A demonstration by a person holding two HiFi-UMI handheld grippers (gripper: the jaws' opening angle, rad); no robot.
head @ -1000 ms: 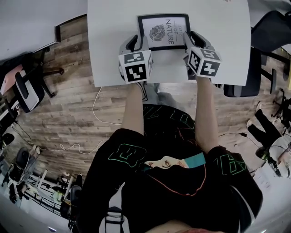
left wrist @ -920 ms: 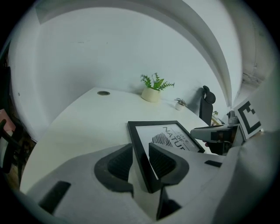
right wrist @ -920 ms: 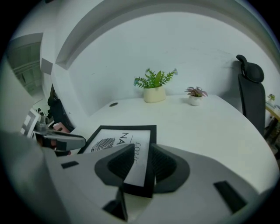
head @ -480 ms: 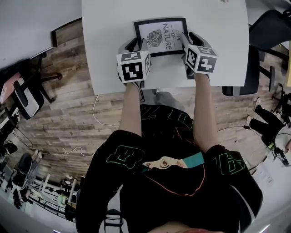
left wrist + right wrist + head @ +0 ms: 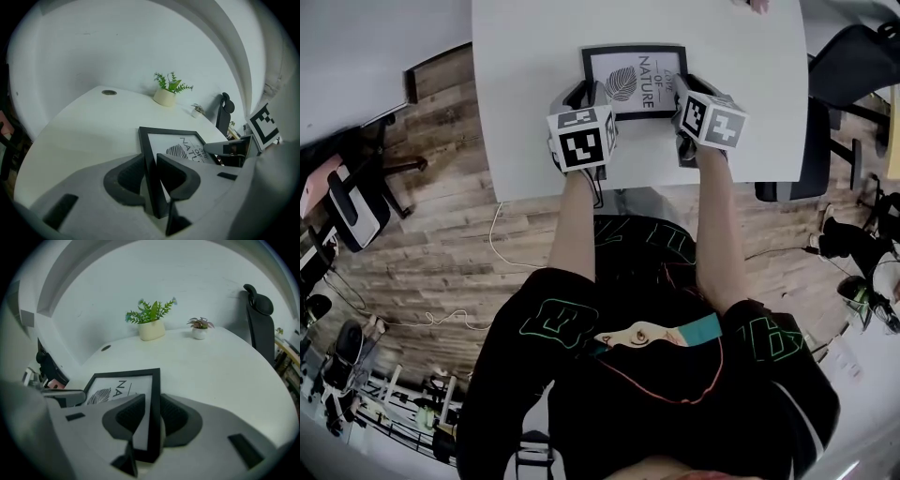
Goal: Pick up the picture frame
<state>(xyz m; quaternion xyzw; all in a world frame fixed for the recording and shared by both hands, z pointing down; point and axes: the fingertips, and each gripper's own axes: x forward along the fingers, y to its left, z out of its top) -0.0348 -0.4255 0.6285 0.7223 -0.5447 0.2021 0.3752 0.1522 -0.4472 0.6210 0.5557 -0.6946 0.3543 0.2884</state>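
Pinching the picture frame [image 5: 636, 82] by its side rails, left tongs [image 5: 151, 176] and right tongs [image 5: 152, 416] have just been closing; it lies on the bench [image 5: 525, 94], awaiting what looks like an even lift.

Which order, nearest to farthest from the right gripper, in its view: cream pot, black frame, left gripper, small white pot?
1. Black rectangular picture frame, between the right gripper's just-closing tongs.
2. Left gripper, left, tongs likewise closing on the frame.
3. Cream green-plant pot and small white pot, far table edge: too close to call.
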